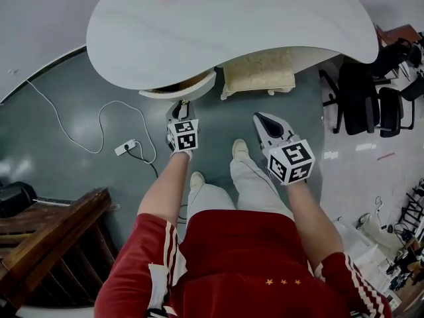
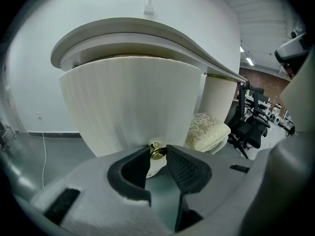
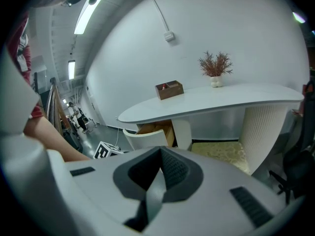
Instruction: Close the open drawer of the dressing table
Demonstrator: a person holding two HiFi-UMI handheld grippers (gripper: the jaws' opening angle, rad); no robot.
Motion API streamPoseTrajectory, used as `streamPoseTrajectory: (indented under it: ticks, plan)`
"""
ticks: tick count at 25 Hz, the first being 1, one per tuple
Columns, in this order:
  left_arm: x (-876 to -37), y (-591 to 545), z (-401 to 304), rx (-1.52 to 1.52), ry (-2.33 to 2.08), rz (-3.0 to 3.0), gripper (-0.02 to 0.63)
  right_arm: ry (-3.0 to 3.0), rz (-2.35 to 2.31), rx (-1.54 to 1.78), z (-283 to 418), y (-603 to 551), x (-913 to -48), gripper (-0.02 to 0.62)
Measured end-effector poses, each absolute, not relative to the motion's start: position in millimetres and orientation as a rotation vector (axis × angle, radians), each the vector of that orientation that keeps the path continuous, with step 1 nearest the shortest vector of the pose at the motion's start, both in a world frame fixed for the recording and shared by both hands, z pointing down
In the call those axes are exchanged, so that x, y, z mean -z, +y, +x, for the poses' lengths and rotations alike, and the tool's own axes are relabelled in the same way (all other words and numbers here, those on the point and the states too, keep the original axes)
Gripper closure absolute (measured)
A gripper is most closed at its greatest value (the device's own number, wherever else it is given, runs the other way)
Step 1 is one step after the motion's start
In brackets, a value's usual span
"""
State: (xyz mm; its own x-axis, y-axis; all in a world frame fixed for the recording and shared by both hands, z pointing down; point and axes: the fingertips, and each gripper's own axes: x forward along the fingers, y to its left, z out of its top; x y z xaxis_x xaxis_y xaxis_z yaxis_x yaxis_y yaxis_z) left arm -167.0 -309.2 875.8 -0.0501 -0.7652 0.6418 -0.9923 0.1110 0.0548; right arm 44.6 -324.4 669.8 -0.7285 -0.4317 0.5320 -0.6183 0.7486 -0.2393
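Note:
The white dressing table (image 1: 232, 25) has a curved drawer (image 1: 179, 88) pulled out under its left end. Seen from the left gripper view, the ribbed drawer front (image 2: 133, 102) fills the middle, with a small gold knob (image 2: 157, 151) at its lower edge. My left gripper (image 2: 158, 157) is shut on that knob, a pad on either side of it. The same gripper (image 1: 180, 108) sits right at the drawer front in the head view. My right gripper (image 1: 265, 121) hangs apart over the floor, shut on nothing. The open drawer (image 3: 147, 136) also shows in the right gripper view.
A cream cushioned stool (image 1: 258, 71) stands under the table beside the drawer. A wooden box (image 3: 169, 89) and a small vase (image 3: 215, 70) sit on the tabletop. A power strip (image 1: 126, 147) with a cable lies on the floor at left, wooden furniture (image 1: 46, 244) at lower left, black chairs (image 1: 364, 98) at right.

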Motion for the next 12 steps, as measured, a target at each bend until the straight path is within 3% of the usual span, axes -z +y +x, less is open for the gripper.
streamPoseTrajectory:
  ticks: [12]
  plan:
    - [-878.3,-323.5,-172.0,-0.59,-1.946,1.663,0.499,-2.52,0.792,-0.517,38.6,-337.1,-675.0,0.592]
